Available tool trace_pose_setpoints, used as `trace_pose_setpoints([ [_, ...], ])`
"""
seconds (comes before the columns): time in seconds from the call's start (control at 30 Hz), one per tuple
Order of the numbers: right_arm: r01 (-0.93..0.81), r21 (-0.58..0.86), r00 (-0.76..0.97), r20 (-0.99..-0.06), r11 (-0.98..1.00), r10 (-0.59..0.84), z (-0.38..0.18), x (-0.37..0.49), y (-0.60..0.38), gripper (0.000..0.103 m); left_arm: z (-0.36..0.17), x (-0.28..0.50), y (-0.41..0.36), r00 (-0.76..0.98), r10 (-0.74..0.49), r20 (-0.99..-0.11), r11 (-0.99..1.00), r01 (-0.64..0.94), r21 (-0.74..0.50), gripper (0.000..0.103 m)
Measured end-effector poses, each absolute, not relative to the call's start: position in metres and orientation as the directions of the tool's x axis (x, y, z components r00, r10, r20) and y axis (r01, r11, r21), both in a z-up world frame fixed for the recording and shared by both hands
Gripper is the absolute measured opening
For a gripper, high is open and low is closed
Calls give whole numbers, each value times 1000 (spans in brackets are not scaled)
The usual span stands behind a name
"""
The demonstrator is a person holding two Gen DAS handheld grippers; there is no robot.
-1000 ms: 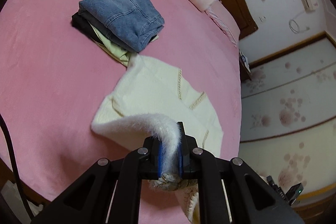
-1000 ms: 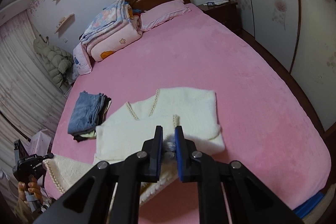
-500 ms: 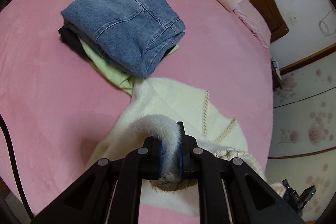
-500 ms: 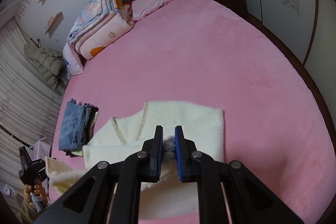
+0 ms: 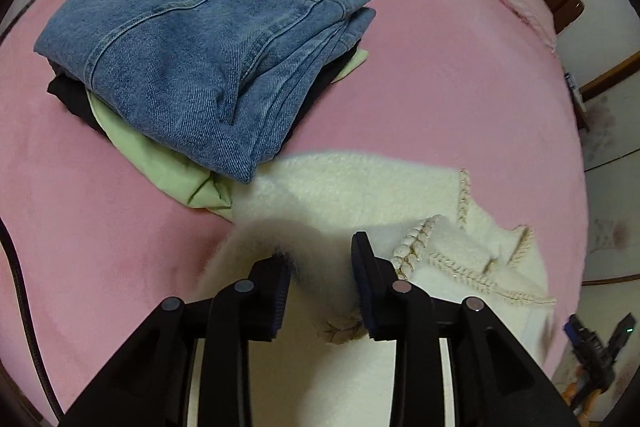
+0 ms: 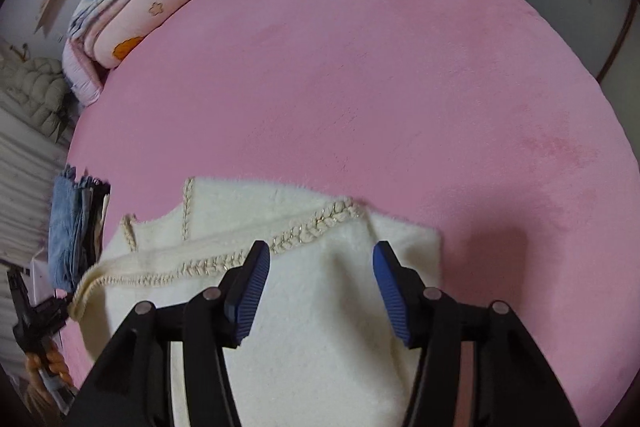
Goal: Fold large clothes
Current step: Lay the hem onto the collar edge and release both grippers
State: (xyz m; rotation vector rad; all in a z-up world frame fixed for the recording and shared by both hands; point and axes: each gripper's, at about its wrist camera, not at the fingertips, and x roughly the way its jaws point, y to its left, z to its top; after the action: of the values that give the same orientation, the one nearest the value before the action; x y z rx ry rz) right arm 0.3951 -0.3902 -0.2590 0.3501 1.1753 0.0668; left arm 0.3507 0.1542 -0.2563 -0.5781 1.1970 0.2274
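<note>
A cream fluffy sweater [image 5: 360,187] with braided trim lies folded over on the pink bed [image 5: 440,87], just in front of a stack of folded clothes. My left gripper [image 5: 320,261] hovers low over the sweater's folded edge. Its jaws are opening, and the fabric lies under and between them without being pinched. In the right wrist view the sweater [image 6: 240,203] fills the lower middle. My right gripper [image 6: 322,259] stands above it, its jaws also opening wide, with the blue pads clear of the cloth.
Folded blue jeans [image 5: 200,39] top a stack with a green garment [image 5: 160,163] and a black one [image 5: 68,99], touching the sweater's far left corner. Folded quilts and pillows [image 6: 132,11] sit at the headboard. The pink bed [image 6: 380,87] stretches beyond the sweater.
Both grippers came down and forward over the bed, carrying the sweater's edge onto its upper part. Both were shut on the fabric; now their jaws stand apart and the fabric lies loose.
</note>
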Motion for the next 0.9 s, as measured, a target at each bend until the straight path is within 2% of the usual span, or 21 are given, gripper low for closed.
trace_pose_setpoints([
  [0.2,27,211,345,-920,977,189,-278,385,-385,54,-244,336,159,400,-172,-900,872,-363,-328,32],
  [0.27,9,193,332,-926,981,179,-284,385,-382,54,-236,331,164,421,-160,-893,876,-356,-325,45],
  [0.3,3,200,325,-927,980,188,-286,386,-380,54,-229,329,168,444,-149,-883,876,-356,-327,57],
  [0.33,-1,214,320,-925,977,203,-289,389,-378,54,-220,326,172,482,-139,-865,871,-355,-338,64],
  [0.4,-4,227,314,-924,974,217,-293,394,-374,53,-206,324,178,527,-124,-841,871,-349,-347,68],
  [0.53,-2,194,292,-938,981,186,-304,402,-366,53,-209,332,179,496,-66,-866,914,-317,-252,70],
  [0.67,37,224,296,-933,974,203,-312,407,-373,53,-244,344,171,400,-58,-915,946,-270,-178,70],
  [0.7,50,237,298,-931,970,212,-314,408,-375,53,-252,347,167,379,-47,-924,953,-261,-155,67],
  [0.77,76,255,299,-928,964,222,-317,411,-379,52,-269,356,163,344,-36,-938,957,-260,-132,52],
  [0.83,94,257,308,-926,962,217,-318,414,-380,39,-281,365,161,317,-27,-948,951,-284,-122,34],
  [0.87,98,259,304,-927,961,219,-320,415,-379,23,-285,369,159,306,3,-952,951,-295,-92,28],
  [0.9,99,264,299,-927,959,225,-320,416,-379,13,-288,372,157,296,30,-955,954,-293,-60,16],
])
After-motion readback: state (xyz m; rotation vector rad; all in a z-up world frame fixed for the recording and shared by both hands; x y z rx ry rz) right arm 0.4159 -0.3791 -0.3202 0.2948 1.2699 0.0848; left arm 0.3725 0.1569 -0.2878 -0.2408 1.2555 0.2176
